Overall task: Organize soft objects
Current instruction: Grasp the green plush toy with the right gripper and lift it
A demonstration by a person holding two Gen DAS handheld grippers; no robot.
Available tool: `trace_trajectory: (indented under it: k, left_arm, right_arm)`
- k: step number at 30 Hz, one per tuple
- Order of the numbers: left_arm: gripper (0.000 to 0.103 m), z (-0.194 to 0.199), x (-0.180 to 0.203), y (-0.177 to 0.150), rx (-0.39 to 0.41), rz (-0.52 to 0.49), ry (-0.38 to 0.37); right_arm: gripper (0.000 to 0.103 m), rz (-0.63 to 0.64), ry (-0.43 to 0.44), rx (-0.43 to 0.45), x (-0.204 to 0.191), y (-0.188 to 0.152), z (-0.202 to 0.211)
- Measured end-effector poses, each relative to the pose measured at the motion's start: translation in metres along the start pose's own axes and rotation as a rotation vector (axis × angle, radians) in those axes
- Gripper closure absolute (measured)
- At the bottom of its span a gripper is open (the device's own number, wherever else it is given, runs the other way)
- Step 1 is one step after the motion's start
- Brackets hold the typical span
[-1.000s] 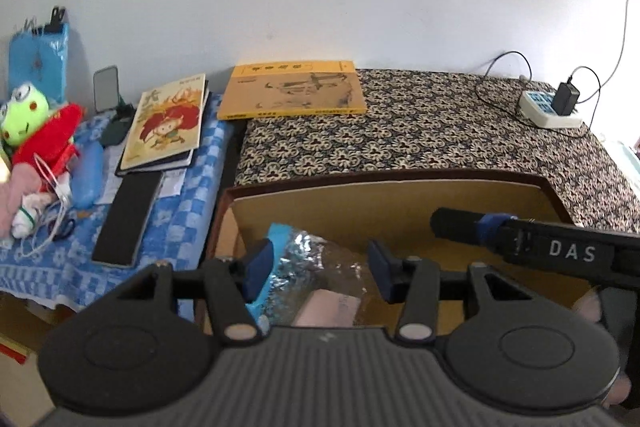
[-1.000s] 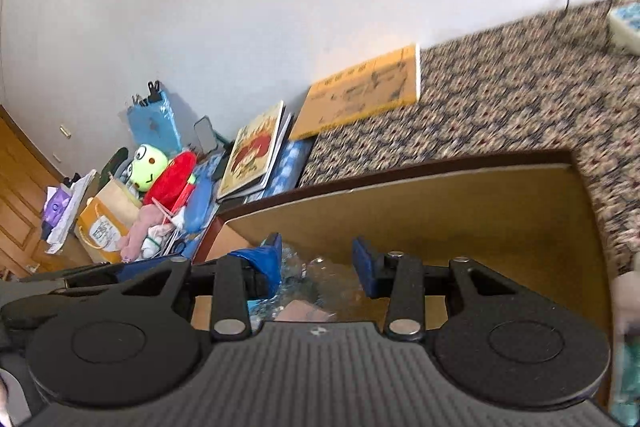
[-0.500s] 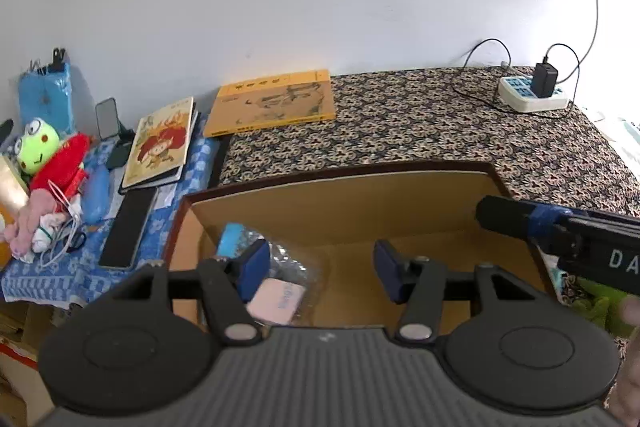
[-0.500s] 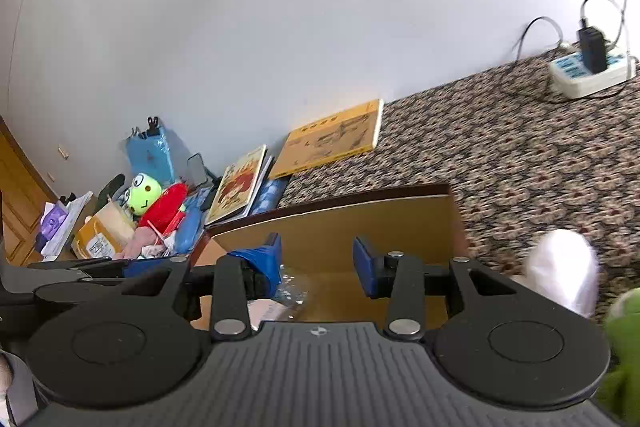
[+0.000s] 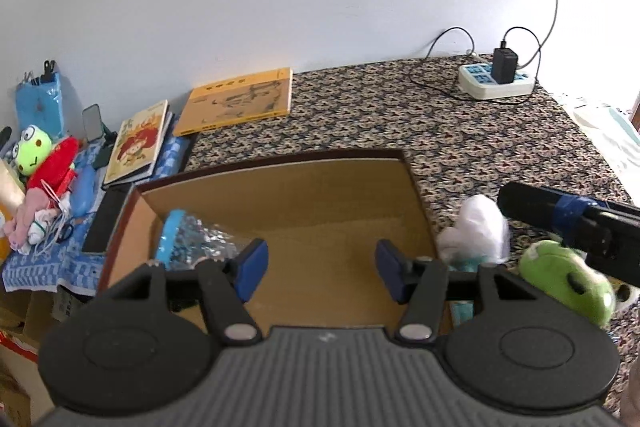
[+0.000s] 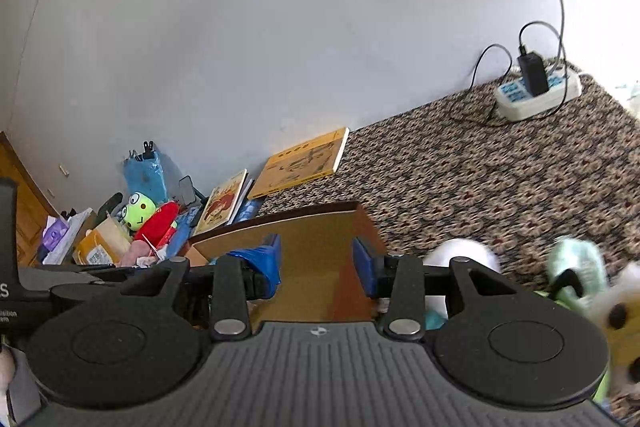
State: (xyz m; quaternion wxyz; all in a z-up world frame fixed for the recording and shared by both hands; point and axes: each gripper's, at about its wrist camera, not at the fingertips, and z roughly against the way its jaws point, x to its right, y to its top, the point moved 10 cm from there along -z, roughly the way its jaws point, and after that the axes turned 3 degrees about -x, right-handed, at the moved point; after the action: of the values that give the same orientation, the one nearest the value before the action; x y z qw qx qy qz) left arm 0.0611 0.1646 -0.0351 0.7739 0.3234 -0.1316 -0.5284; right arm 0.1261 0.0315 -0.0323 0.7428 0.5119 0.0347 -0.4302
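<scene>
An open cardboard box (image 5: 288, 195) stands on the patterned cloth; it holds a crinkled clear bag with a blue edge (image 5: 192, 243). My left gripper (image 5: 318, 269) is open and empty above the box. To the right of the box lie a white plush (image 5: 480, 227) and a green frog plush (image 5: 564, 275). My right gripper (image 6: 316, 263) is open and empty above the box's right end (image 6: 320, 239); the white plush (image 6: 460, 255) and a blurred green and white plush (image 6: 576, 271) lie to its right. The right gripper's body shows in the left wrist view (image 5: 576, 219).
A power strip with a charger (image 5: 496, 81) sits at the back right. A yellow book (image 5: 240, 101) and a cartoon book (image 5: 140, 143) lie behind the box. On the left, a frog and red plush (image 5: 44, 159), a phone (image 5: 106, 223) and clutter lie on blue checked cloth.
Both grippers have pulled back and moved right. The box now sits lower left in view, and the white and green plush toys beside it have come into sight.
</scene>
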Motion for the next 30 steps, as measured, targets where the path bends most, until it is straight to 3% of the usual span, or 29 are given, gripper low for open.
trace_trajectory:
  k: [8,12,16,21,30]
  left_arm:
    - [0.044,0.01,0.049,-0.005,0.005,-0.021,-0.006]
    - [0.044,0.016,0.075,-0.008,0.012,-0.037,-0.045]
    - [0.044,0.017,0.104,-0.014,-0.009,-0.068,-0.114]
    - [0.044,0.011,0.139,-0.031,-0.069,-0.071,-0.266]
    - [0.041,0.001,0.197,-0.057,-0.159,-0.096,-0.455]
  right_arm:
    - [0.079,0.049,-0.034,-0.007,0.036,0.0,0.036]
    - [0.08,0.06,-0.067,-0.007,0.062,-0.002,0.055]
    - [0.08,-0.004,-0.087,-0.021,0.097,-0.006,0.073]
    - [0.08,-0.095,-0.111,-0.057,0.134,-0.021,0.09]
    - [0.079,-0.259,-0.052,-0.145,0.166,-0.045,0.093]
